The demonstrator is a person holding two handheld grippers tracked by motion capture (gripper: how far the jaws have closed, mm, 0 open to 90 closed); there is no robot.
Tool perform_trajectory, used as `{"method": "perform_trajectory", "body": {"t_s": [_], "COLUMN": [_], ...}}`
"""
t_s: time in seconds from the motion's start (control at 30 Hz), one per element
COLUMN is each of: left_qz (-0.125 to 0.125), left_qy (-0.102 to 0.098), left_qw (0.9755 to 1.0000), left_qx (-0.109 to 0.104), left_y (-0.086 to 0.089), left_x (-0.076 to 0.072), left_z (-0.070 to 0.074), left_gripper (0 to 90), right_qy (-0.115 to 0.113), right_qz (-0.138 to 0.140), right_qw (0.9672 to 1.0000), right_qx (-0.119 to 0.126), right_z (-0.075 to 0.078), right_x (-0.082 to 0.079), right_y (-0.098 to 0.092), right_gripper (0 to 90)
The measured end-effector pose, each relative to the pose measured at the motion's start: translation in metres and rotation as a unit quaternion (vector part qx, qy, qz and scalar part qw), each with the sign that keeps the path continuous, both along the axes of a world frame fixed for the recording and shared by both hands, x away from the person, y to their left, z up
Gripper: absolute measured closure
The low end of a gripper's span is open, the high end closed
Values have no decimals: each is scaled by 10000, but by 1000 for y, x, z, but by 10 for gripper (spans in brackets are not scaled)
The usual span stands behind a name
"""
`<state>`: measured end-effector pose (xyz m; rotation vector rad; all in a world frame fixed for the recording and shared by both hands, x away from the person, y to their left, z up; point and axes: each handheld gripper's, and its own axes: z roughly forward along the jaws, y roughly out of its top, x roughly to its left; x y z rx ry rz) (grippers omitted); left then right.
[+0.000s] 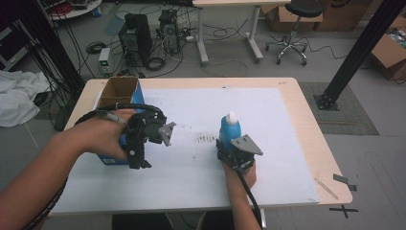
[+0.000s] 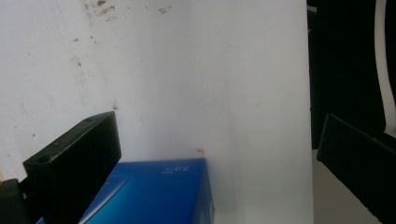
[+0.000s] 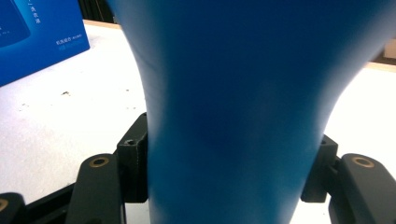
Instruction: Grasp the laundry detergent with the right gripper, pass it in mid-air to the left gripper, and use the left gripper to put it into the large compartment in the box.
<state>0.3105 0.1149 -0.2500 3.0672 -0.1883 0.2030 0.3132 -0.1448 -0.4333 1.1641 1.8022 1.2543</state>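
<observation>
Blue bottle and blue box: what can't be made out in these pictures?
- Blue bottle, high view: lower body hidden behind the right gripper; right gripper view: too close, no label or cap.
- Blue box, high view: near side hidden by the left gripper and hand.
- Box print, both gripper views: too small and blurred.

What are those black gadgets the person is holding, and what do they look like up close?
Each hand holds a black two-jaw gripper: the left gripper and right gripper. The jaws are flat, blocky black bars with small screw holes and brass-coloured pivots. Each carries a grey three-cornered plate on top and trails a black cable. The forearms are bare, with no sleeves in sight.
</observation>
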Motion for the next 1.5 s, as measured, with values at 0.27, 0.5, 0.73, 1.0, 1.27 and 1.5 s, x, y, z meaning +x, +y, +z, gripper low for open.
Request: {"method": "perform_trajectory", "body": {"t_s": [0.27, 0.5, 0.73, 1.0, 1.27, 1.5], "left_qz": [-23, 3, -13, -76, -96, -85], "left_qy": [-27, -29, -43, -69, -85, -73], "left_qw": [10000, 10000, 10000, 9999, 9999, 9999], "left_qx": [-15, -18, -37, -45, -42, -8], "left_y": [0, 0, -3, -12, -19, -24], "left_x": [0, 1, 1, 2, 4, 6], "left_z": [0, -1, 1, 5, 10, 15], "left_gripper": [1, 1, 1, 1, 1, 1], "right_qy": [-32, -23, 39, 62, 22, -96], "right_qz": [-91, -68, 250, 790, 1671, 2607], "right_qw": [9999, 9998, 9993, 9968, 9852, 9650], "right_qx": [-43, -193, -285, 100, 391, 258], "right_z": [0, 3, 11, 21, 41, 66], "right_x": [0, 0, 2, 4, 8, 12], "right_y": [2, 3, -5, -26, -54, -69], "right_gripper": [394, 447, 462, 464, 462, 462]}}
